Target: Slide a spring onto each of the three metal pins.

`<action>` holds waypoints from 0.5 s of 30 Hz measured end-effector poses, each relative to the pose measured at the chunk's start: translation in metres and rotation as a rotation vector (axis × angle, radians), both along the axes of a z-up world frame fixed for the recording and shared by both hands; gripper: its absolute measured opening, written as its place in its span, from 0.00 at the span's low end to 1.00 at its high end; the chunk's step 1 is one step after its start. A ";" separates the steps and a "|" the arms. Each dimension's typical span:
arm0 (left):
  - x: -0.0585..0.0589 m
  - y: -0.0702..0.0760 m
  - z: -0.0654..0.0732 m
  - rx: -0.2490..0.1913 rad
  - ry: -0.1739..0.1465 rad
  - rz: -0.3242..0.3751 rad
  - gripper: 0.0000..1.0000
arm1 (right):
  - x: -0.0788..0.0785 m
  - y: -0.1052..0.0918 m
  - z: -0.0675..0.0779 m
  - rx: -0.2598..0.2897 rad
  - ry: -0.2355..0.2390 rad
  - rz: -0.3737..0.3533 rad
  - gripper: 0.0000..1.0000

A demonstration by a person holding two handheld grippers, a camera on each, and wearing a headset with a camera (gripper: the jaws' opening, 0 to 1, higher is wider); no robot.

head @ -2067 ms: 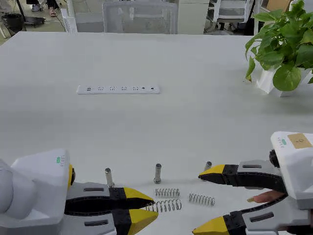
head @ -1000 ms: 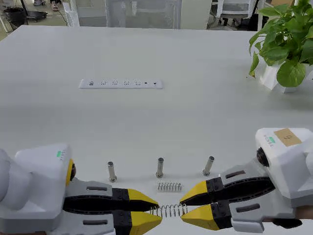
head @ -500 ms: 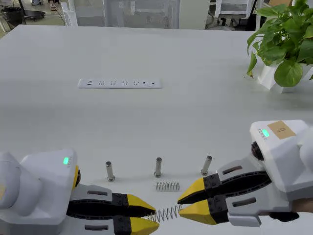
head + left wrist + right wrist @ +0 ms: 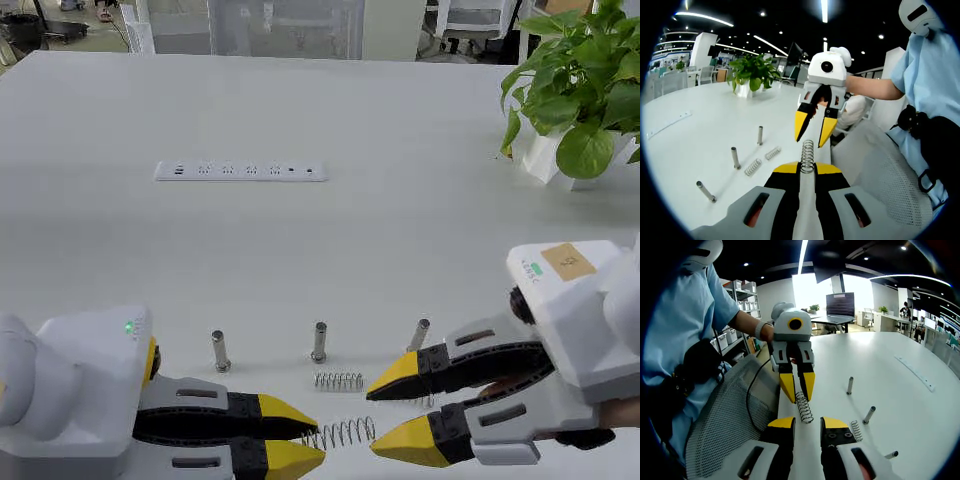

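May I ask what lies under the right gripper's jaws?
A spring lies on the table under the right gripper, near a pin; in the head view its upper jaw covers most of it.

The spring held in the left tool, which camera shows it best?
The right gripper view: the spring shows along its length, coils distinct, from the left tool toward the open right tool. The left gripper view shows it foreshortened, nearly end-on between its tips. The head view shows it small, low in the picture.
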State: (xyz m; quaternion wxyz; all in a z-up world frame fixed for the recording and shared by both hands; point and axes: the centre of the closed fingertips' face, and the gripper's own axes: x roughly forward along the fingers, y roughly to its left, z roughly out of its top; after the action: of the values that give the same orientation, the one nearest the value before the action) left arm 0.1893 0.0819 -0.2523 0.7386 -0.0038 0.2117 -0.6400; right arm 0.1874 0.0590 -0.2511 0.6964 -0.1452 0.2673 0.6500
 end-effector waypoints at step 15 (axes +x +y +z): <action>-0.005 0.002 0.003 -0.015 0.010 -0.012 0.07 | -0.004 0.003 0.001 0.010 0.001 0.039 0.06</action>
State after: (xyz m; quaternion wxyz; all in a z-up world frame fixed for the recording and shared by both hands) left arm 0.1843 0.0841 -0.2492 0.7336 -0.0112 0.2107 -0.6460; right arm 0.1831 0.0618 -0.2504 0.6842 -0.1465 0.2614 0.6649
